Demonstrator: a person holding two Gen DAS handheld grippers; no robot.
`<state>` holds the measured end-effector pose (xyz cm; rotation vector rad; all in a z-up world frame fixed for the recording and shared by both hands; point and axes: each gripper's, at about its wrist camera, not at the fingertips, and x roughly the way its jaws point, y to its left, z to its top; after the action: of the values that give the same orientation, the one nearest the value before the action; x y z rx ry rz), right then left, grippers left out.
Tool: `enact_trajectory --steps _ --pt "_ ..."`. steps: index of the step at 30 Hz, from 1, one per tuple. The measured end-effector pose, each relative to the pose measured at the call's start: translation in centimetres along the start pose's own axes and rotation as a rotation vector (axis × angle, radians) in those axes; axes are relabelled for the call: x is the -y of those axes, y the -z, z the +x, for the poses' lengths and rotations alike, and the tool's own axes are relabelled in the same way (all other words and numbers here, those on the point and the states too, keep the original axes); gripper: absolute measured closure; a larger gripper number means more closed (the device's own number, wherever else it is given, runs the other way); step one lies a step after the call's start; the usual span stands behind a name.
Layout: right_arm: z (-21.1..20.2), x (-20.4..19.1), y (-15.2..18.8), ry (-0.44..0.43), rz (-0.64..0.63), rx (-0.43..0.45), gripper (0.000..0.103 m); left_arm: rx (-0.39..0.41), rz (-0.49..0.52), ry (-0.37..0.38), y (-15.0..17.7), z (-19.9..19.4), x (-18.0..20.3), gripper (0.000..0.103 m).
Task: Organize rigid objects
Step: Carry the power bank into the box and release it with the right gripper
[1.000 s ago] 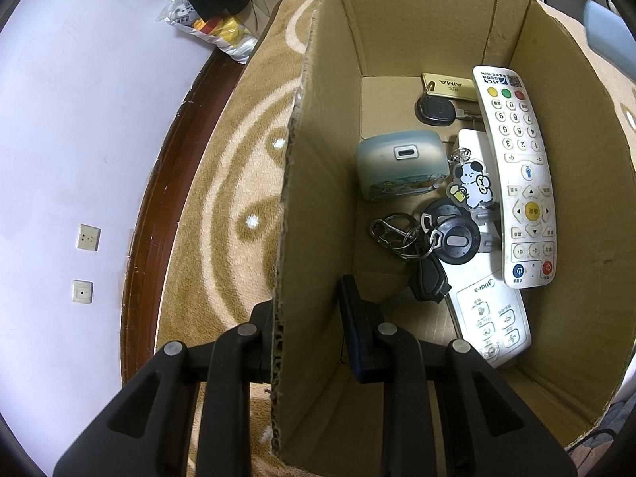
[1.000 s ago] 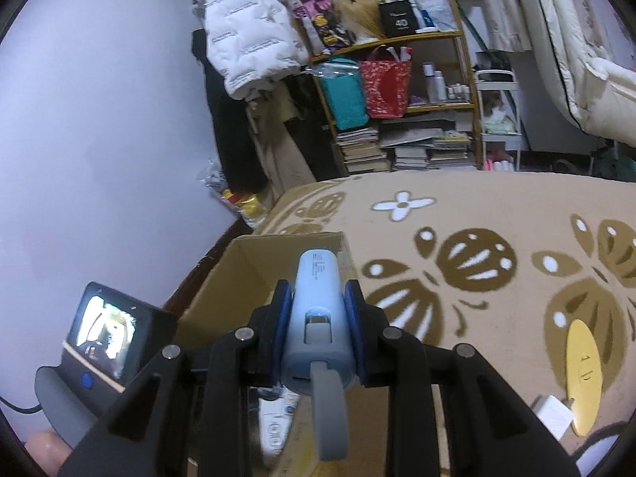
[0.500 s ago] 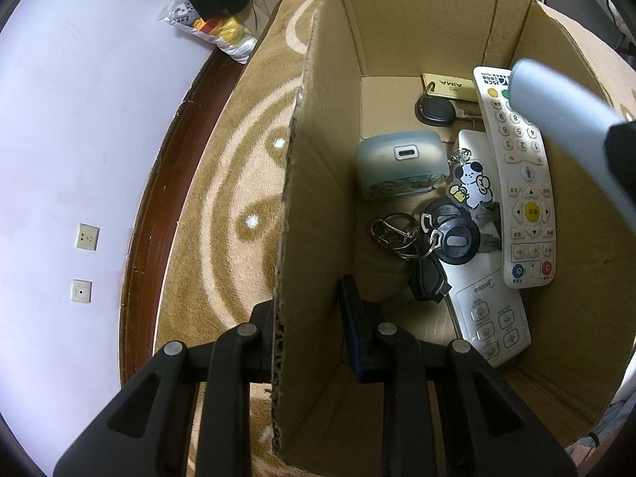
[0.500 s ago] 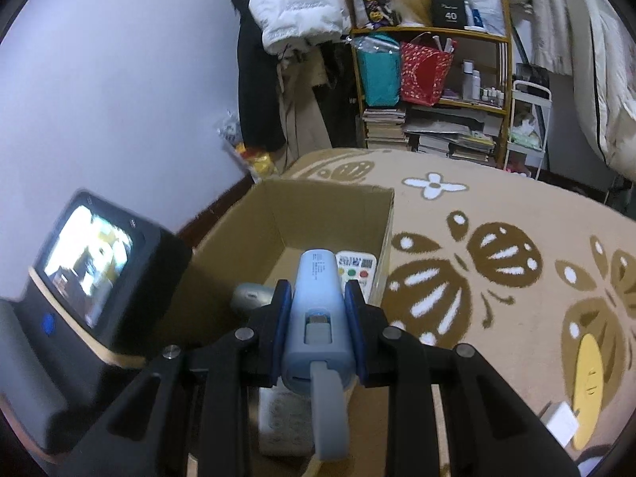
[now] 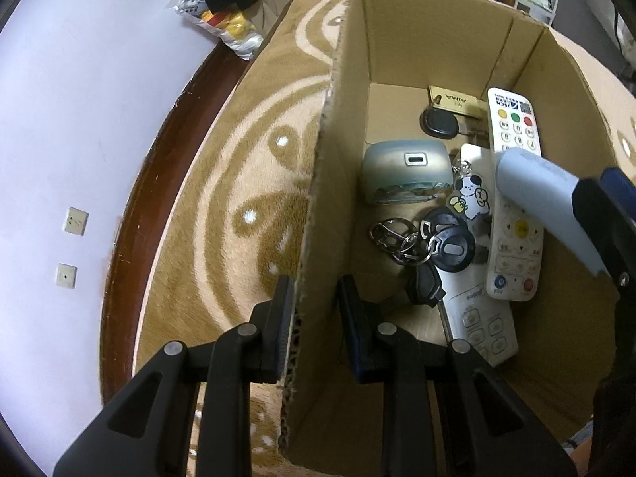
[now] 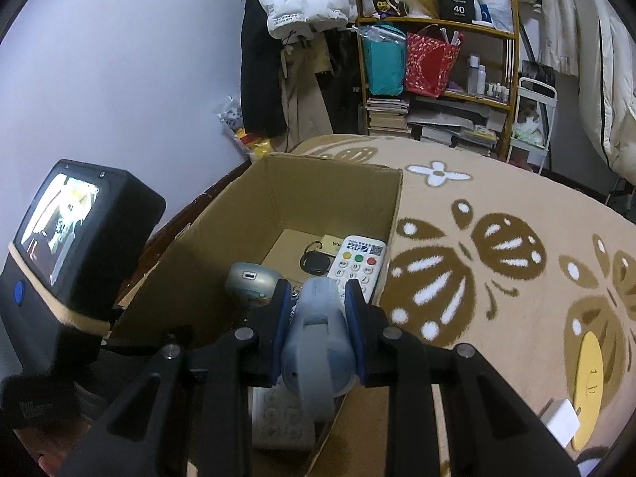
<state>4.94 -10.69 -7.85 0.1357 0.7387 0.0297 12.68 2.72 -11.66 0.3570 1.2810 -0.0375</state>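
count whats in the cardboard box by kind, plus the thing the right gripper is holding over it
remote controls: 2
key fobs and keys: 3
cartoon dog charm: 1
grey-blue case: 1
gold tag: 1
blue-grey device held in right gripper: 1
total: 9

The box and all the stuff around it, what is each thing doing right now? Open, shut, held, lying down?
Cardboard box: open-topped, its side wall pinched.
Left gripper: shut on the box wall.
Right gripper: shut on the pale blue device.
Pale blue device: held above the box's contents.
Long white remote: lying flat, buttons up.
Keys: lying in the box.
Small screen: lit.
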Motion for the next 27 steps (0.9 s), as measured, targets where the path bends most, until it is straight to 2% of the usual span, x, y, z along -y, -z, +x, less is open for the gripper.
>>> enact_trajectory --steps 7,13,17,20,22,27 --pt "-0.4 0.2 0.2 -0.030 0.014 -0.017 0.074 -0.007 0.019 -0.010 -0.3 0.0 0.4 0.080" --pt "-1.9 0.3 0.1 -0.038 0.003 0.015 0.074 -0.004 0.035 -0.034 -0.3 -0.1 0.8 0.079" --pt "-2.7 1.0 0.0 -0.034 0.019 0.017 0.073 0.024 0.034 -0.051 -0.1 -0.7 1.2 0.082" --pt "-3.2 1.8 0.0 -0.012 0.033 0.019 0.064 0.022 0.026 -0.048 0.0 -0.8 1.1 0.082" --pt "-3.6 2.6 0.1 0.000 0.055 0.021 0.053 0.020 0.026 -0.048 0.0 -0.8 1.0 0.082" --pt "-4.1 5.1 1.4 0.055 0.123 0.021 0.037 0.025 0.042 -0.068 0.2 -0.8 1.2 0.080"
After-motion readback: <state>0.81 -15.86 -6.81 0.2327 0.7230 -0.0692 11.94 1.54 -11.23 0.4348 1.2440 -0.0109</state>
